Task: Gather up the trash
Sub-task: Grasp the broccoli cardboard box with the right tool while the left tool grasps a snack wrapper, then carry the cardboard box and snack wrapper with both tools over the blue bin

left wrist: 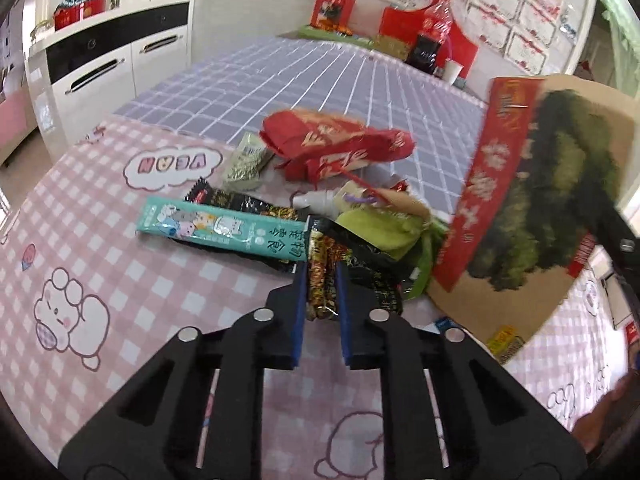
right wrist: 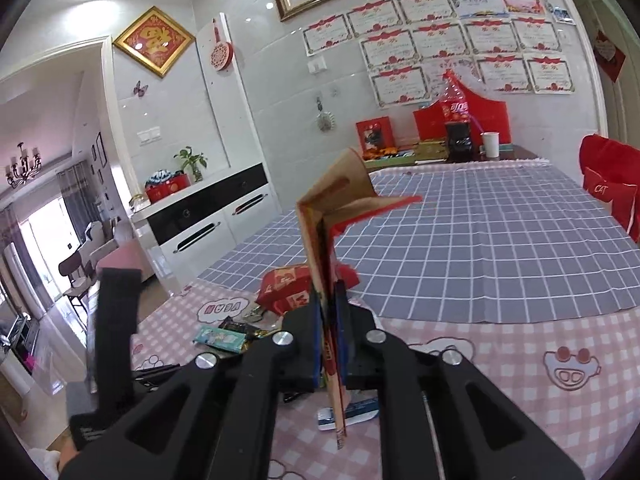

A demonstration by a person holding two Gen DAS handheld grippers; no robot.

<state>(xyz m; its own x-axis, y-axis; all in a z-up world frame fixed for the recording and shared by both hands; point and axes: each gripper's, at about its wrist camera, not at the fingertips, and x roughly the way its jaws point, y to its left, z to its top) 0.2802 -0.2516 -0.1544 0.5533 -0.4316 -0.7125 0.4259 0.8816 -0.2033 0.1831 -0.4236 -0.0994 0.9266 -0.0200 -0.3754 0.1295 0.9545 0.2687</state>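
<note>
Gripped a crinkled gold-and-black foil snack wrapper (left wrist: 320, 300) in the left gripper (left wrist: 322, 268), jaws drawn almost together and blue pads pressing on both its sides. Lay with its long axis running straight out along the fingers, far end tucked into the litter heap, near end between the pads, low over the pink checked tablecloth (left wrist: 120, 280). Judged ready to lift straight back out of the heap.

Clamped a flattened brown cardboard box with a red band and green tree print (right wrist: 320, 248) in the right gripper (right wrist: 329, 292), jaws narrow, sheet held edge-on and upright. Stood just right of the heap, tilted over it, nearer than any other likely receiver; carried nothing visible on it.

Left in the heap: a long teal cartoon-printed wrapper (left wrist: 224, 228) lying crosswise just beyond the left fingertips, a crumpled red foil bag (left wrist: 332, 144) farther back, a small green-and-white sachet (left wrist: 246, 162), and a wad of pale green paper (left wrist: 380, 228).

Showed no bin or sack in either view. Stood a white paper cup (left wrist: 452, 72) at the far end of the grey grid cloth (left wrist: 300, 80); contents impossible to tell.
</note>
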